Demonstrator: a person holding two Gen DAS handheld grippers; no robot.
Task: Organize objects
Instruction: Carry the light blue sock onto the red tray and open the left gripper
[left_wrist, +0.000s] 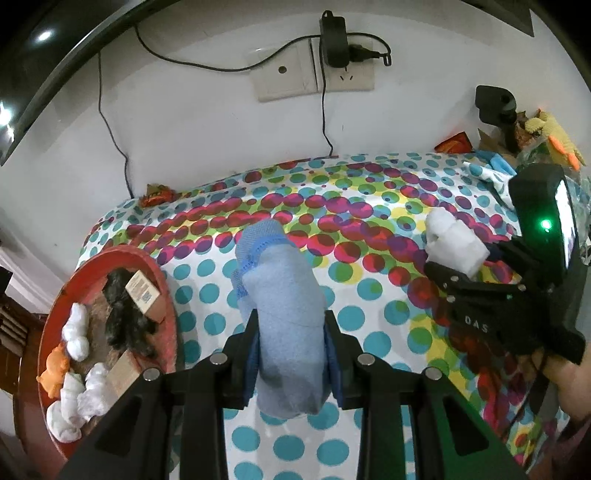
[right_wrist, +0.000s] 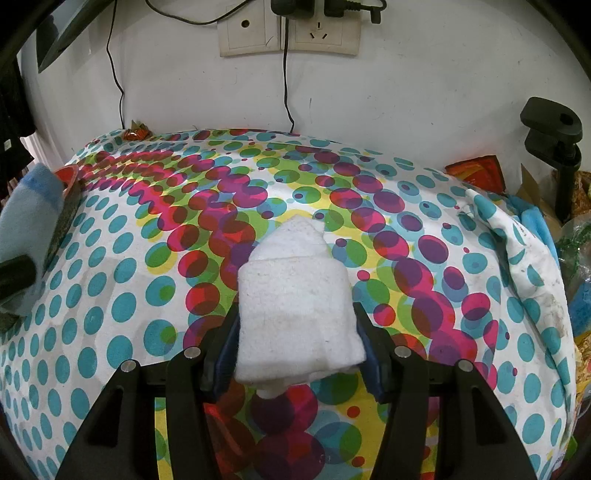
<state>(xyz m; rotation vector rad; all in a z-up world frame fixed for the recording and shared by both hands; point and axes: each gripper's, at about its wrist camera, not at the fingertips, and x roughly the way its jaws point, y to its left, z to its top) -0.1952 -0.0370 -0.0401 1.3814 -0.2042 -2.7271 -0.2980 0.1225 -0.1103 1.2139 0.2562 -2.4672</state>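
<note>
My left gripper (left_wrist: 291, 332) is shut on a rolled light-blue cloth (left_wrist: 280, 295) and holds it above the dotted tablecloth (left_wrist: 369, 321). My right gripper (right_wrist: 295, 339) is shut on a white foam block (right_wrist: 295, 306). It shows in the left wrist view too, at the right, with the foam block (left_wrist: 454, 240) in it. The blue cloth shows at the left edge of the right wrist view (right_wrist: 26, 229). A red round tray (left_wrist: 166, 280) at the left holds several white foam pieces (left_wrist: 77, 332), small cardboard boxes (left_wrist: 144, 295), an orange toy (left_wrist: 55, 369) and a dark clump.
A wall with sockets (left_wrist: 314, 66) and hanging cables stands behind the table. A black clamp stand (right_wrist: 554, 147), snack packets (right_wrist: 476, 170), a yellow toy (left_wrist: 554, 136) and blue sponges (right_wrist: 532, 218) crowd the right end. An orange wrapper (right_wrist: 136, 133) lies at the back left.
</note>
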